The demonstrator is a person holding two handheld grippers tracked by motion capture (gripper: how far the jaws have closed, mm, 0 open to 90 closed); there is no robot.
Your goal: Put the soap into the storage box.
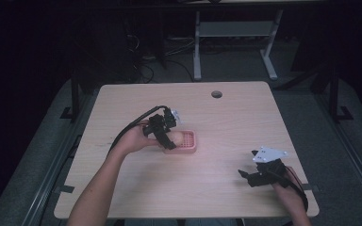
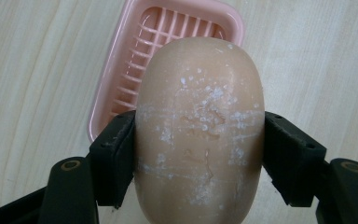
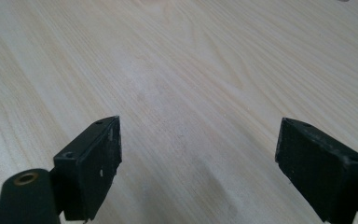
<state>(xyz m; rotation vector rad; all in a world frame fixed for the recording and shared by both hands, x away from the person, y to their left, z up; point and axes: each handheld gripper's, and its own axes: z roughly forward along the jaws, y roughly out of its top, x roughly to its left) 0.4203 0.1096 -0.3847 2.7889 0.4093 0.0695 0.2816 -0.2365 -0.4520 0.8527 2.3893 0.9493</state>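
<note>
My left gripper (image 2: 199,154) is clamped across the short sides of a tan oval bar of soap (image 2: 199,126), and the pink slatted plastic soap dish (image 2: 116,70) sits just past it, ahead and a bit to the left in the left gripper view. The soap's long axis runs straight out along the jaws, roughly lined up with the dish's long side, so I guess it's just lower and let go. My right gripper (image 1: 257,175) idles well apart on the light wooden table (image 1: 226,127), jaws wide apart.
</note>
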